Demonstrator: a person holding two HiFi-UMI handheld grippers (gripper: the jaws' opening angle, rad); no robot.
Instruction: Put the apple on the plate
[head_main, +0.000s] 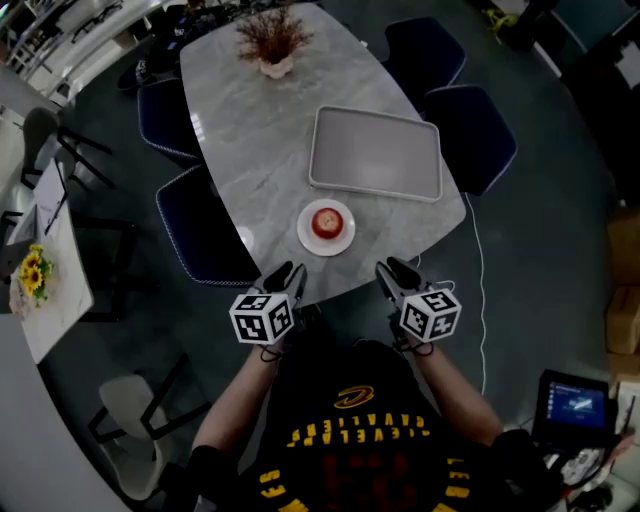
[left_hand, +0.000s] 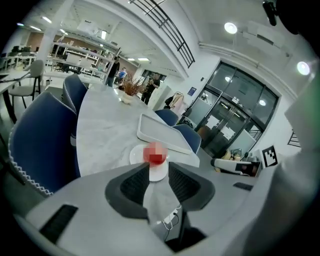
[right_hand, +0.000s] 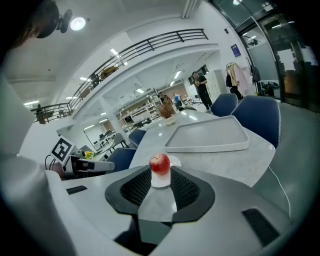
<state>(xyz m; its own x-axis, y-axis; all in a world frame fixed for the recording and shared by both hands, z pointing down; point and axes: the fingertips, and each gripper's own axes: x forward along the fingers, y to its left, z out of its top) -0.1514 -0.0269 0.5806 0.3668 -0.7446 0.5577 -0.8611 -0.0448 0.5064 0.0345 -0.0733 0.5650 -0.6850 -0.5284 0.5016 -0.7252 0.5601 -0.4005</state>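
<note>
Dark shirt (head_main: 350, 440) with yellow lettering fills the bottom of the head view, and both forearms reach forward from it toward the near edge of the tabletop (head_main: 255, 150). The left tool (head_main: 285, 273) and the right tool (head_main: 395, 269) are level with each other just short of that edge, each carrying its marker cube (head_main: 263, 317) behind the jaws. Both tools are open: in each gripper view the two ribbed pads stand apart with nothing between them, and neither touches anything.

The apple (head_main: 326, 222), red and upright, sits in the middle of a small white plate (head_main: 345, 240) on the tabletop near the edge, between the lines of the two tools and ahead of them. Just beyond the plate lies an empty grey tray (head_main: 375, 153). A potted plant (head_main: 272, 45) stands at the far end, and dark blue chairs (head_main: 205, 235) line both long sides.
</note>
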